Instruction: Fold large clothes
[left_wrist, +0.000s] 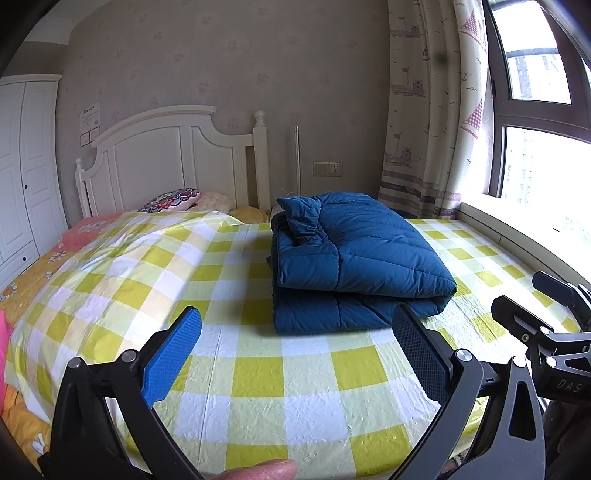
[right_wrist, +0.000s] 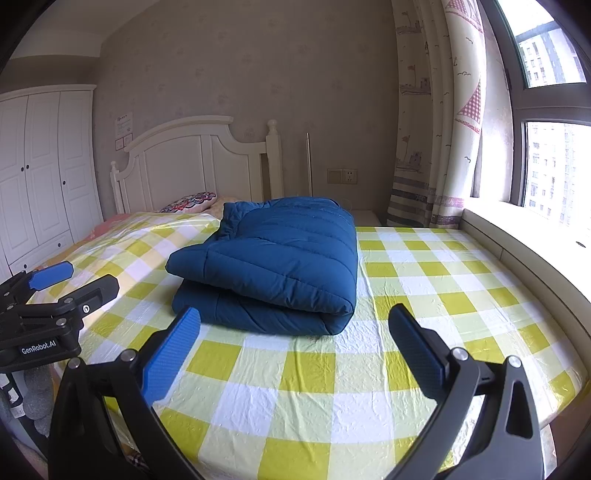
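Blue folded jacket (left_wrist: 354, 258) lies beyond both wide-spread, empty grippers, left gripper (left_wrist: 295, 328) and right gripper (right_wrist: 295, 328)

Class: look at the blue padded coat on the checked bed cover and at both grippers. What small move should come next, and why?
Probably draw both grippers back and stop. The blue padded coat already lies folded in a compact stack on the checked cover, its layers roughly squared. The left gripper and right gripper are open, empty and apart from it, so no further fold seems needed.
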